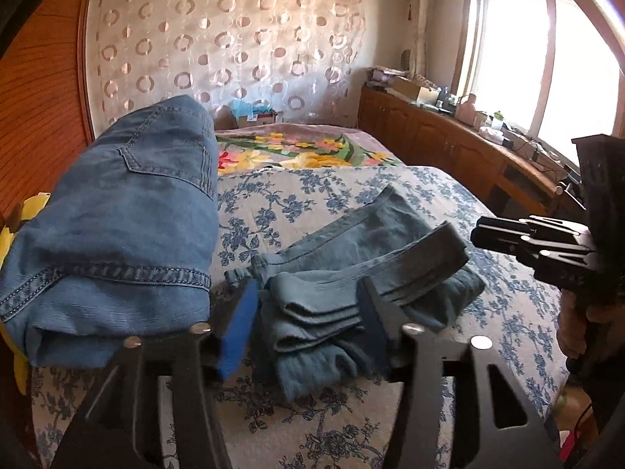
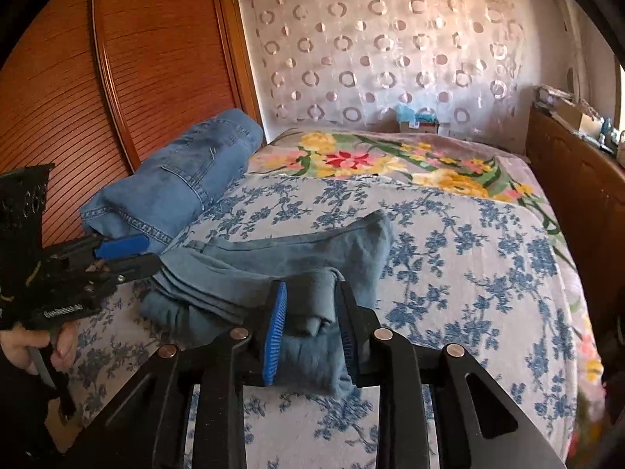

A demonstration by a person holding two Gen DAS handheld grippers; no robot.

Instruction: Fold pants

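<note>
Grey-blue pants (image 1: 351, 273) lie partly folded in several layers on the blue-flowered bedspread (image 1: 508, 293); they also show in the right wrist view (image 2: 281, 265). My left gripper (image 1: 308, 312) is open, its blue-padded fingers either side of the folded left end. My right gripper (image 2: 312, 324) is open too, fingers straddling the near right end of the folded stack without pressing it. In the left wrist view the right gripper (image 1: 478, 230) sits just right of the pants. In the right wrist view the left gripper (image 2: 148, 254) is at the pants' left edge.
A folded blue denim pair (image 1: 117, 234) lies on the bed's left side by the wooden wardrobe (image 2: 117, 58). A flowered blanket (image 2: 390, 156) covers the far bed. A wooden cabinet (image 1: 449, 144) with clutter runs along the right under the window.
</note>
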